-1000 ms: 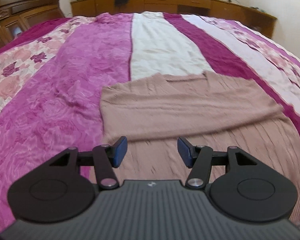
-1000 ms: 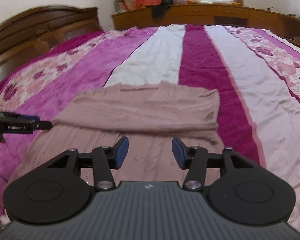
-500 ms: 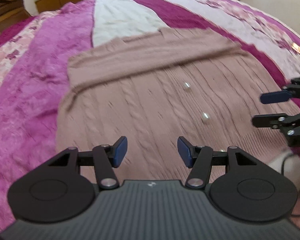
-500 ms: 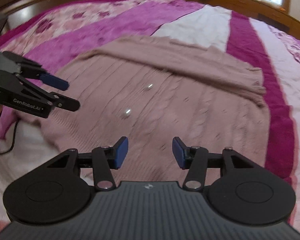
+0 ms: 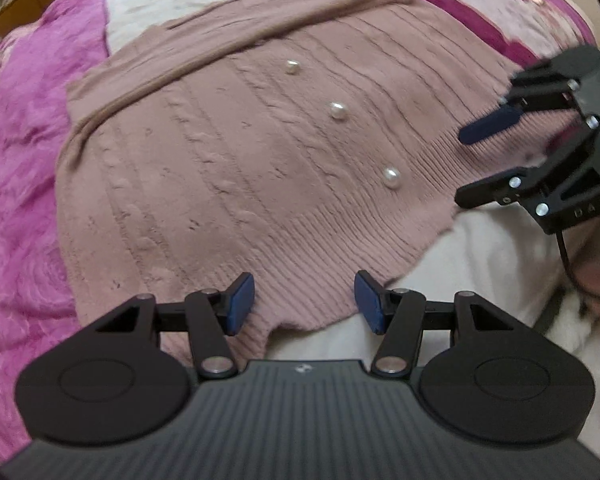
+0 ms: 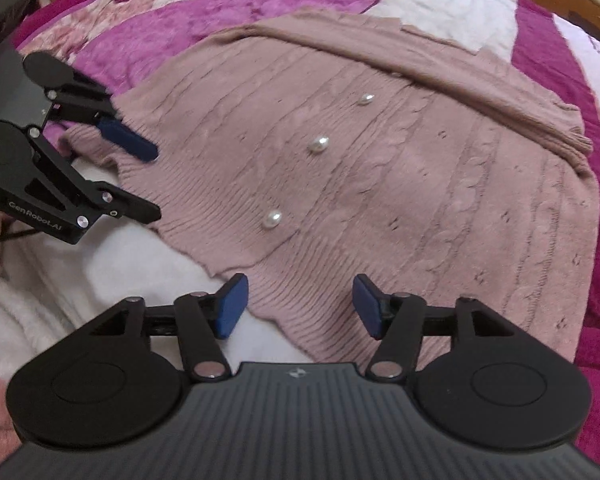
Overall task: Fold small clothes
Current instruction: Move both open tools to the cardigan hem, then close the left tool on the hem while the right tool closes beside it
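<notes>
Magenta floral bedspread (image 6: 228,12), wooden cabinet (image 5: 24,4)

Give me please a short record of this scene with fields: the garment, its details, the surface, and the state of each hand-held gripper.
garment: pink knit sweater, lying flat, sleeves folded across the upper part
details: three pearl buttons in a row; ribbed hem nearest the cameras
surface: bed cover with magenta, white and floral stripes
left hand-held gripper: open, over the hem, nothing gripped
right hand-held gripper: jaws opening, over the hem, nothing gripped
fold progress: bottom hem not yet lifted
</notes>
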The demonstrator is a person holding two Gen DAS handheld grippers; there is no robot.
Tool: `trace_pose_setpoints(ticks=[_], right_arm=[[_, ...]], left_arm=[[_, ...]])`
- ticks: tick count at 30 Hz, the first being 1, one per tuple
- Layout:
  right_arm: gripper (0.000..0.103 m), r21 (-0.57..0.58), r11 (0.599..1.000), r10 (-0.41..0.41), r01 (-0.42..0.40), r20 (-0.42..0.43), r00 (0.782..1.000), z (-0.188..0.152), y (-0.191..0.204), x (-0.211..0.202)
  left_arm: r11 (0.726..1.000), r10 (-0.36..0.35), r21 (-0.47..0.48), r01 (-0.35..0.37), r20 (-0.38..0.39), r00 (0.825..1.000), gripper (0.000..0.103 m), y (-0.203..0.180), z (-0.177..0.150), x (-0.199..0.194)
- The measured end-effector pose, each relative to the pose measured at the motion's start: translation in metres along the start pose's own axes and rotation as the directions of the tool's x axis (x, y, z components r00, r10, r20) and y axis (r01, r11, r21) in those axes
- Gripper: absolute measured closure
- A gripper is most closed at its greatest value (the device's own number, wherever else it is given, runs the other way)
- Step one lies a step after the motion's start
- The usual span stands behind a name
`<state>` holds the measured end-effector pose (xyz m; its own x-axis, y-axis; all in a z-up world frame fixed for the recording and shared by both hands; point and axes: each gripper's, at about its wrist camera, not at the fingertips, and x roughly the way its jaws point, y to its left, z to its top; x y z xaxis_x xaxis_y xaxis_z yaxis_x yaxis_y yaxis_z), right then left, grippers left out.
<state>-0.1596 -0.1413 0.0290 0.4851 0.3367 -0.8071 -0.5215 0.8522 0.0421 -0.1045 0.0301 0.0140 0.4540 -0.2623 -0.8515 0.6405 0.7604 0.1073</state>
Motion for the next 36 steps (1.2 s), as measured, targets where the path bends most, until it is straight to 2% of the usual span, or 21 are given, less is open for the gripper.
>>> trace_pose_setpoints(ticks=[3, 9, 14, 19, 24, 25, 26, 28, 31, 36], right_arm=[[0.035, -0.026, 1.000, 0.008, -0.009, -0.015, 1.000, -0.001, 0.002, -0.001], [0.033, -0.051, 0.999, 0.012, -0.015, -0.060, 0.998, -0.001, 0.002, 0.003], [0.032, -0.043, 0.999, -0.007, 0.004, -0.075, 0.997, -0.001, 0.003, 0.009], [0.032, -0.033, 0.999, -0.015, 0.013, -0.075, 0.997, 0.000, 0.004, 0.012], [0.031, -0.026, 0.999, -0.024, 0.022, -0.076, 0.997, -0.002, 0.004, 0.014], [0.031, -0.026, 0.999, -0.025, 0.023, -0.076, 0.997, -0.001, 0.004, 0.014], [0.031, -0.028, 0.999, -0.027, 0.025, -0.077, 0.997, -0.001, 0.004, 0.014], [0.031, -0.036, 0.999, -0.032, 0.029, -0.078, 0.996, -0.001, 0.005, 0.015], [0.030, -0.051, 0.998, -0.035, 0.031, -0.078, 0.996, 0.000, 0.007, 0.015], [0.028, -0.074, 0.997, -0.033, 0.027, -0.081, 0.996, 0.001, 0.008, 0.017]], left_arm=[[0.996, 0.000, 0.092, -0.001, 0.009, 1.000, 0.046, -0.010, -0.001, -0.004], [0.983, -0.031, 0.178, 0.032, -0.010, 0.999, 0.046, -0.023, -0.002, 0.000], [0.984, -0.002, 0.178, 0.008, -0.032, 0.999, 0.044, -0.026, -0.002, 0.015], [0.987, 0.038, 0.156, -0.035, -0.017, 0.999, 0.044, -0.026, 0.000, 0.031], [0.979, 0.101, 0.172, -0.107, 0.044, 0.994, 0.045, -0.036, -0.005, 0.036], [0.978, 0.108, 0.174, -0.117, 0.060, 0.992, 0.050, -0.038, -0.005, 0.035], [0.977, 0.105, 0.178, -0.115, 0.068, 0.992, 0.067, -0.039, -0.005, 0.035], [0.981, 0.097, 0.159, -0.109, 0.081, 0.992, 0.088, -0.038, -0.004, 0.032], [0.990, 0.085, 0.107, -0.096, 0.106, 0.991, 0.095, -0.031, -0.001, 0.027], [0.999, 0.049, -0.014, -0.047, 0.144, 0.988, 0.095, -0.018, 0.006, 0.017]])
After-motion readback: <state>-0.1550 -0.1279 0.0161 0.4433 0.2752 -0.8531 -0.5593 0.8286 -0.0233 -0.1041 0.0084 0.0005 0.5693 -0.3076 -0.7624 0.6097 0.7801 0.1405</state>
